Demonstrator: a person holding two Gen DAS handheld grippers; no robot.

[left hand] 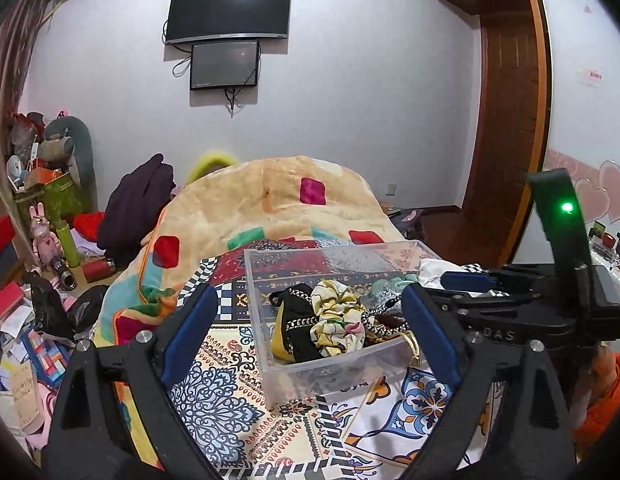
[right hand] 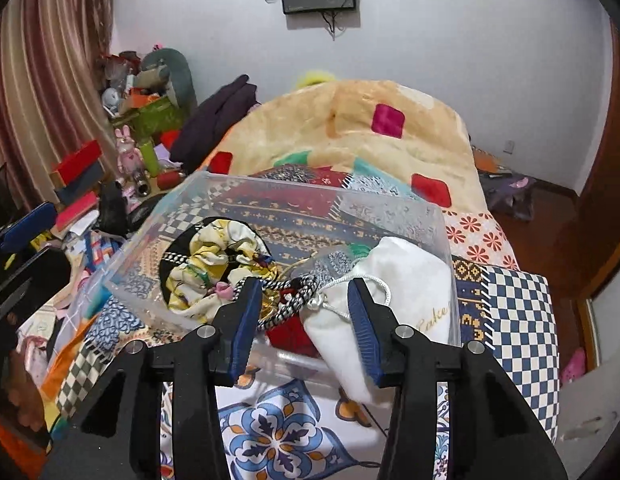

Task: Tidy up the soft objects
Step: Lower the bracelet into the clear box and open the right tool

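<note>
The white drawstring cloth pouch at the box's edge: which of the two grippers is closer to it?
The right. The right gripper is open, its fingers straddling the neck of the white drawstring cloth pouch. The left gripper is open around the clear plastic box, away from the pouch.

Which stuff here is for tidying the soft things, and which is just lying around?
For the job:
clear plastic box
yellow floral fabric scrunchie
white drawstring cloth pouch
black-and-white braided cord

Just lying about:
pink rabbit figurine
dark purple garment
wall-mounted black screen
</note>
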